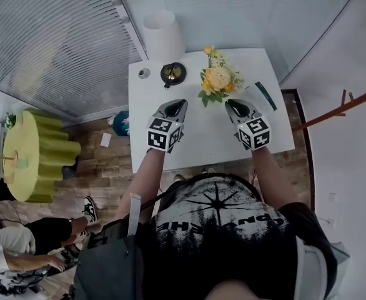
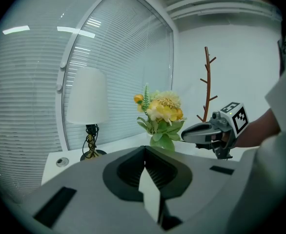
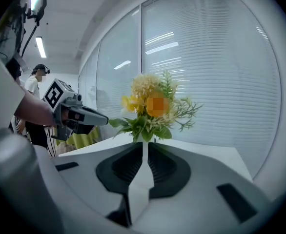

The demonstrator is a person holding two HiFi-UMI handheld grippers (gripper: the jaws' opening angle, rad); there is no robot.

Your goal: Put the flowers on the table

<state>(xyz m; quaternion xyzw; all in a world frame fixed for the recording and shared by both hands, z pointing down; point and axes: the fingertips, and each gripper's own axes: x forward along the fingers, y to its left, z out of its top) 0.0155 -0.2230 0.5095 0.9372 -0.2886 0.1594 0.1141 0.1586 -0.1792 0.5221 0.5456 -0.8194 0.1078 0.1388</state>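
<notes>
The flowers [image 1: 217,77], a yellow and orange bunch with green leaves, stand upright on the white table [image 1: 202,142]. They are just ahead of both grippers and between the lines of their tips.

The left gripper [image 1: 178,103] is held over the table with its jaws together and nothing between them. The flowers are ahead of it and to its right. The right gripper [image 1: 232,103] also has its jaws closed on nothing. The flowers are ahead of its tip and slightly to its left, near but not touching. The two grippers are side by side with a gap between them.

Beyond the left gripper's tip stands a lamp [image 1: 163,36] with a white shade, its dark base on the table left of the flowers. A dark pen-like thing [image 1: 265,95] lies on the table to the right of the right gripper's tip.
</notes>
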